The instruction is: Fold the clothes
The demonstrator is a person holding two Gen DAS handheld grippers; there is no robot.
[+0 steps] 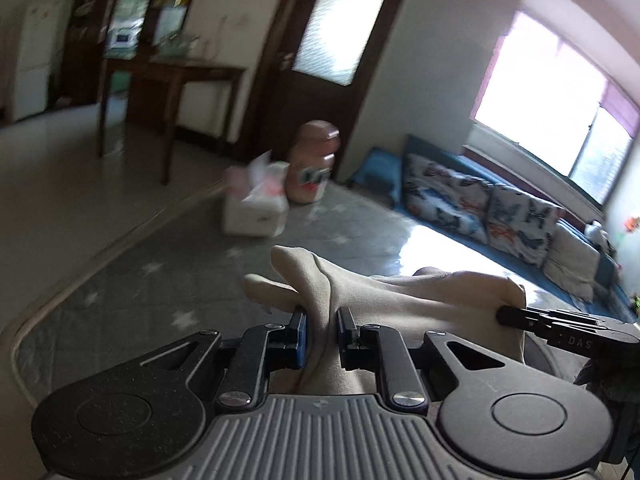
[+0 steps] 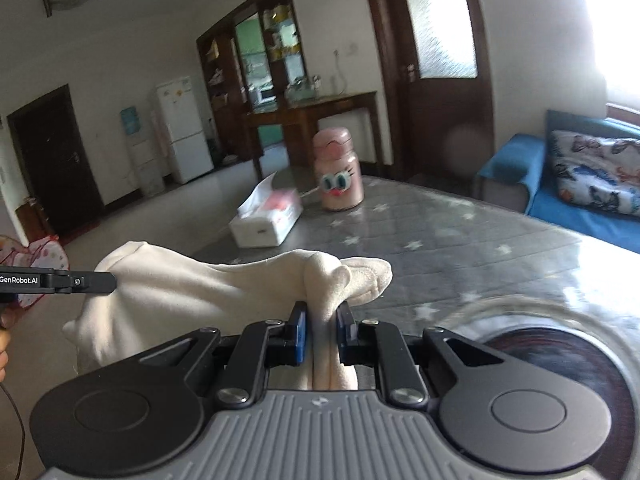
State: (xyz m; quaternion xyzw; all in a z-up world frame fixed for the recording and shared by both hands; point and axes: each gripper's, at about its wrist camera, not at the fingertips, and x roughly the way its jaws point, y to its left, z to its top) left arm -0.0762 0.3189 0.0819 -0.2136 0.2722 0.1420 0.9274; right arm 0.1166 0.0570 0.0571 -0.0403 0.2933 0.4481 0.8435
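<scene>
The cream garment [image 2: 192,292] is up off the tabletop [image 2: 460,240], a soft, fleecy-looking cloth stretched between the two tools and bunched into thick folds at each end. It sags a little in the middle, and a loose flap hangs down on the side nearer the left tongs. In the left wrist view the same garment [image 1: 400,300] looks duller, almost beige, against the glare from the window [image 1: 560,100].

Left tongs [image 1: 322,334]: jaws nearly closed, blue pads pinching a gathered ridge of the garment, with a lump of cloth poking out past the tips. Right tongs [image 2: 322,330]: the same story, jaws almost together, clamped on a rolled wad of the garment that spills forward over the tips.

Each tool shows up in the other's view. The right tongs come in from the right edge of the left wrist view, tips buried in the garment's far corner. The left tongs come in from the left edge of the right wrist view, tips at the garment's other corner.

Beyond the garment, on the star-patterned tabletop, sit a white tissue box [image 2: 268,216] and, just beside it, a pink bottle [image 2: 340,172] with cartoon eyes. Both are well apart from the garment.
</scene>
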